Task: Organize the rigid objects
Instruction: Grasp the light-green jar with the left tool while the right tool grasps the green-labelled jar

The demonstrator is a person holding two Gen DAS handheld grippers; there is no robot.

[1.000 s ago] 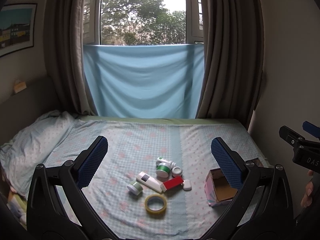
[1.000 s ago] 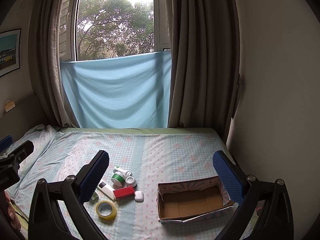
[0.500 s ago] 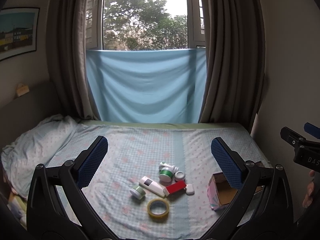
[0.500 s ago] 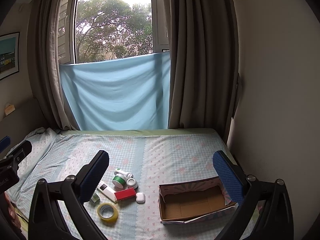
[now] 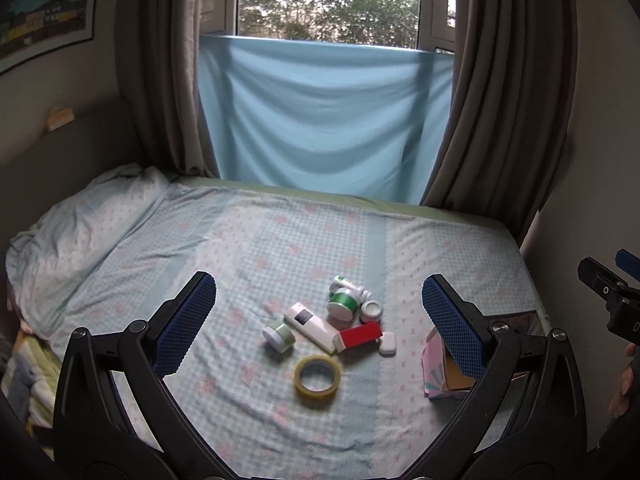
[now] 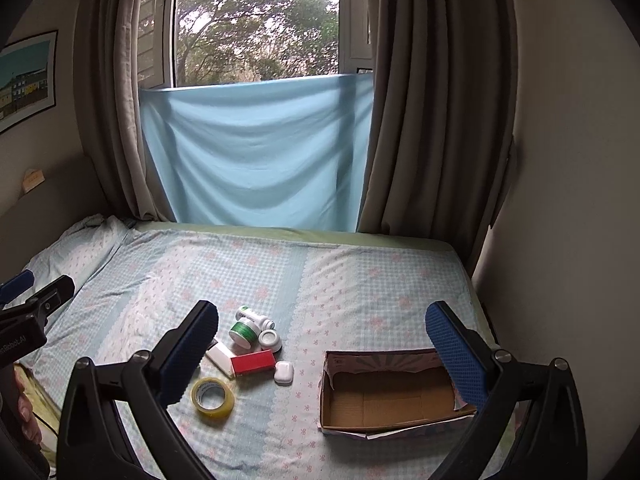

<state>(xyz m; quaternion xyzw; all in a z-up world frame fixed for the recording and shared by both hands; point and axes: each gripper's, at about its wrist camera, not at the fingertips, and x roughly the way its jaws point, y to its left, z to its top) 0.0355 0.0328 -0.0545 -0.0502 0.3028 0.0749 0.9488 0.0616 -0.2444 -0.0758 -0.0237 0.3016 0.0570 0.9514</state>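
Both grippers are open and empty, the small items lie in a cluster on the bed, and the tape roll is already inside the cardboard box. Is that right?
Not quite. The tape roll is not in the cardboard box; it lies on the bed beside the cluster, and the right wrist view shows the box empty. The rest holds: the left gripper and the right gripper have open, empty jaws.

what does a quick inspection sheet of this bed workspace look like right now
surface: bed with blue checked sheet, lightly wrinkled.
job's things: open cardboard box, empty; yellow tape roll, red rectangular box, white remote-like bar, small white case, green-banded white jars and bottle clustered left of the cardboard box.
clutter: nothing seen.
grippers: left gripper open, empty; right gripper open, empty.
cables: nothing seen.
surroundings: brown curtains, pale blue cloth across window, framed picture on wall.
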